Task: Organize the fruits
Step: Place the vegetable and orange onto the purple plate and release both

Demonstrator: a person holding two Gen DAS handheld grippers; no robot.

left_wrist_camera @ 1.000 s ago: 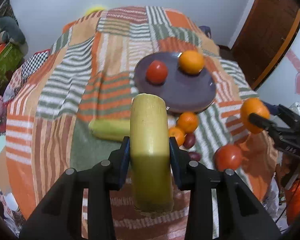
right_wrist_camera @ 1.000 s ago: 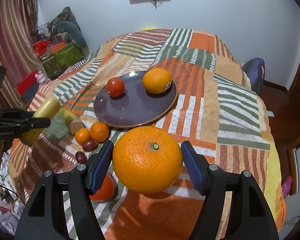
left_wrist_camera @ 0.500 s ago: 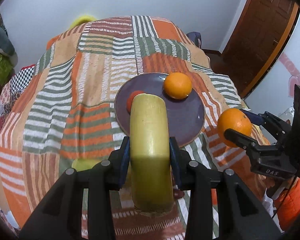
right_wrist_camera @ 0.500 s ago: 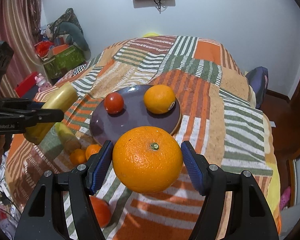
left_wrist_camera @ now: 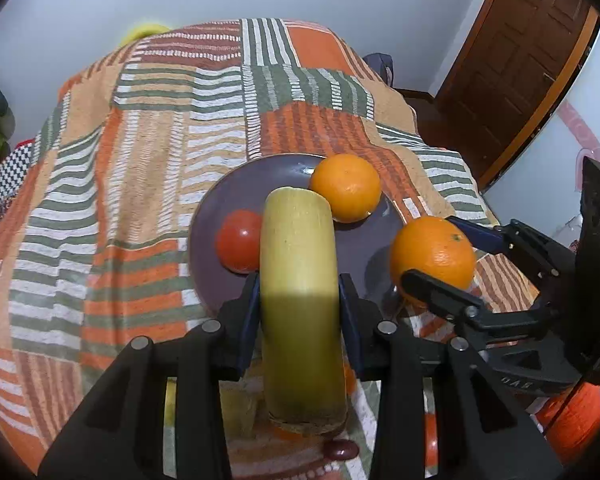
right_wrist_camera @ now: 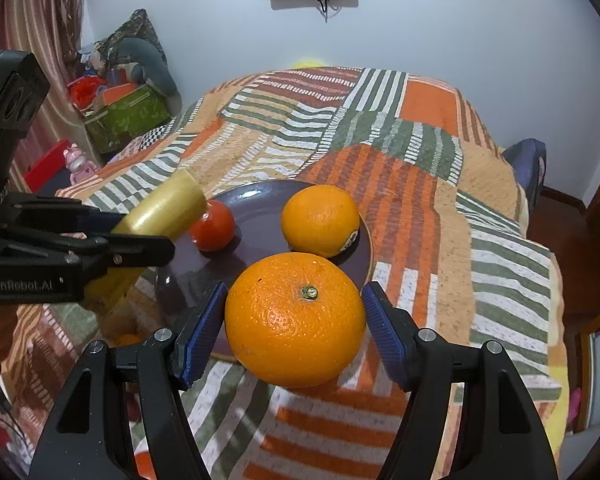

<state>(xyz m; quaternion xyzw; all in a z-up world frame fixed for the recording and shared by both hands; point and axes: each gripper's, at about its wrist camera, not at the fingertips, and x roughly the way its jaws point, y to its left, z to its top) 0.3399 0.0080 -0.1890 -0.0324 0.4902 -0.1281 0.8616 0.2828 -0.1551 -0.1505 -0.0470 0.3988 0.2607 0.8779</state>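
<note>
My left gripper is shut on a long yellow-green fruit and holds it above the near edge of the purple plate. My right gripper is shut on a large orange, held over the plate's near right rim. On the plate lie a red tomato and another orange; they also show in the right wrist view, tomato and orange. The right gripper with its orange shows in the left wrist view.
The plate rests on a bed with a striped patchwork blanket. Small fruits lie below the grippers, among them a dark plum and a yellow piece. Boxes and toys stand left of the bed; a wooden door is right.
Both grippers have moved forward and closer to the plate with their fruit. The yellow fruit and the held orange now hang over the plate's near edge.
</note>
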